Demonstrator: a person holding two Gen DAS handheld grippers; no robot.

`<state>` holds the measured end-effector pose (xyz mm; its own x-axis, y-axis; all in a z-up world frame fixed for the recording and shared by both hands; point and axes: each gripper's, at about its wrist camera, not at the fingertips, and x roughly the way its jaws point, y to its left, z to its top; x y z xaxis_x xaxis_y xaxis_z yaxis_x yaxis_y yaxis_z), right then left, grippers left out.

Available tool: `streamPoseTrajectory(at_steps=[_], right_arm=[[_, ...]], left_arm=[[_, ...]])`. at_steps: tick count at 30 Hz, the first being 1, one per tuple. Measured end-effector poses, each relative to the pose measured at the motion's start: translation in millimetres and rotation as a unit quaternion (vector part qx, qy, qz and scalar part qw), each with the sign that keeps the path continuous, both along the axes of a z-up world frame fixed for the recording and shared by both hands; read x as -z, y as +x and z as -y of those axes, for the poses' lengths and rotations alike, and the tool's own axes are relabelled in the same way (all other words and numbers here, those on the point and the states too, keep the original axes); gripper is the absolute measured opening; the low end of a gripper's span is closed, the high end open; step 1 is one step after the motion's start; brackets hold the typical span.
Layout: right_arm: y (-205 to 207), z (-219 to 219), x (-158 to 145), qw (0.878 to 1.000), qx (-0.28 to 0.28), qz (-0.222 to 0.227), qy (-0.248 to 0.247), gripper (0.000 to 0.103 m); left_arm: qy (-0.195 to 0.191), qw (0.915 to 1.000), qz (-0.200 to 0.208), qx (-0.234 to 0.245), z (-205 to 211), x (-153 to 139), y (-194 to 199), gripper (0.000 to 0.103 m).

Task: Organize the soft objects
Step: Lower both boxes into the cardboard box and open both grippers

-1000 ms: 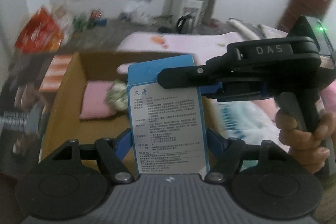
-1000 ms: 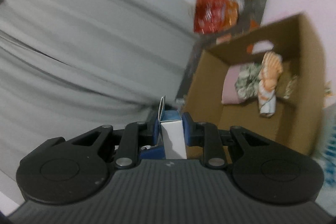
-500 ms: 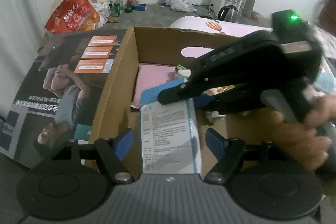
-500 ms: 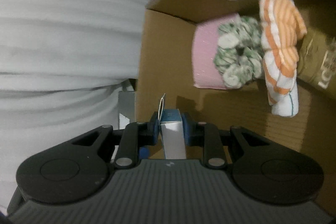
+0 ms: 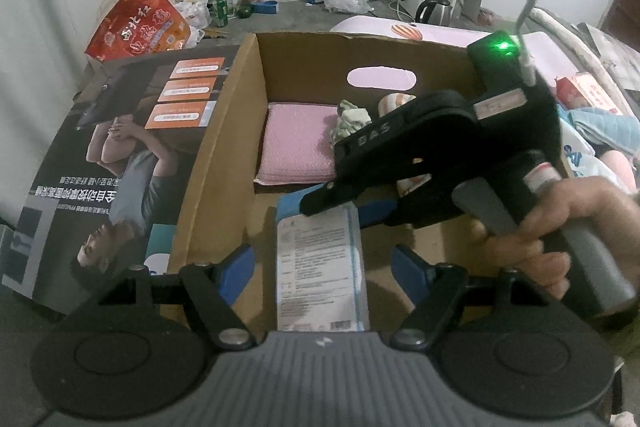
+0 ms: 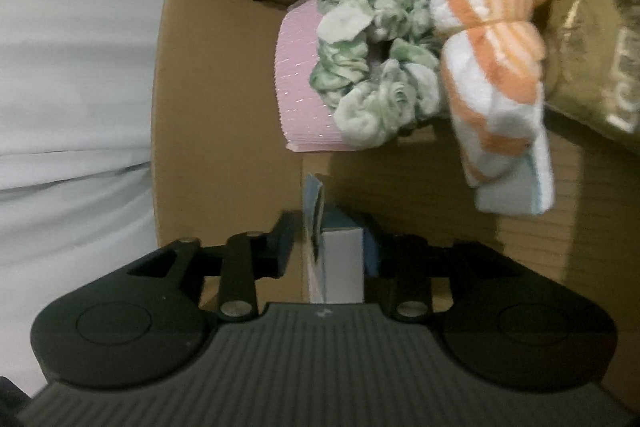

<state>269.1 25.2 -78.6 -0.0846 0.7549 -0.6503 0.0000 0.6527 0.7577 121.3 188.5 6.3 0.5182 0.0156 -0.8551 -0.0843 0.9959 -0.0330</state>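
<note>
blue pads of the right gripper (image 6: pixel 326 247) were opening around a blue-and-white carton (image 6: pixel 340 263); the left pad stood clear of it, the right one sat against its side. the left gripper (image 5: pixel 320 263) hung wide open, its pads apart from the carton (image 5: pixel 320 267) lying between them on the floor of the cardboard box (image 5: pixel 224 163). a hand (image 5: pixel 568 235) gripped the right tool's handle. deeper in the box lay a pink pad (image 6: pixel 298 87), with a green scrunchie (image 6: pixel 376 67) resting on it and an orange-striped cloth (image 6: pixel 492 39) just beside. a red bag (image 5: pixel 136 23) stood on the floor beyond.
</note>
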Motion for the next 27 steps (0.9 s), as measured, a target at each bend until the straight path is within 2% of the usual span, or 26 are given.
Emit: streamPoseTrajectory(at_steps=[2, 5, 11, 18, 21, 24, 26, 27], right_arm=[[-2, 8, -5, 1.0, -0.002, 0.004, -0.008, 0.048], [-7, 19, -9, 1.0, -0.002, -0.008, -0.025, 0.053], [-25, 39, -9, 0.998, -0.001, -0.038, -0.04, 0.054], [-57, 56, -31, 0.998, -0.047, -0.008, -0.047, 0.054], [-67, 46, -29, 0.994, -0.086, -0.011, -0.058, 0.049], [-72, 31, -24, 0.991, -0.113, -0.017, -0.066, 0.037], [-75, 24, -17, 0.99, -0.12, -0.017, -0.071, 0.025], [-76, 23, -16, 0.99, -0.12, -0.018, -0.068, 0.023]], left_arm=[[0.0, 1.0, 0.0, 0.001, -1, 0, -1, 0.076], [0.0, 1.0, -0.001, 0.004, -2, 1, -4, 0.076], [-0.002, 1.0, 0.007, 0.006, -3, -4, -15, 0.076], [-0.002, 0.9991, 0.038, -0.018, -16, -22, -29, 0.077], [0.0, 0.9984, 0.046, -0.032, -24, -26, -31, 0.078], [-0.008, 0.9977, 0.047, -0.049, -34, -25, -32, 0.078], [-0.016, 0.9971, 0.046, -0.059, -41, -25, -34, 0.078], [-0.018, 0.9969, 0.046, -0.061, -43, -25, -36, 0.078]])
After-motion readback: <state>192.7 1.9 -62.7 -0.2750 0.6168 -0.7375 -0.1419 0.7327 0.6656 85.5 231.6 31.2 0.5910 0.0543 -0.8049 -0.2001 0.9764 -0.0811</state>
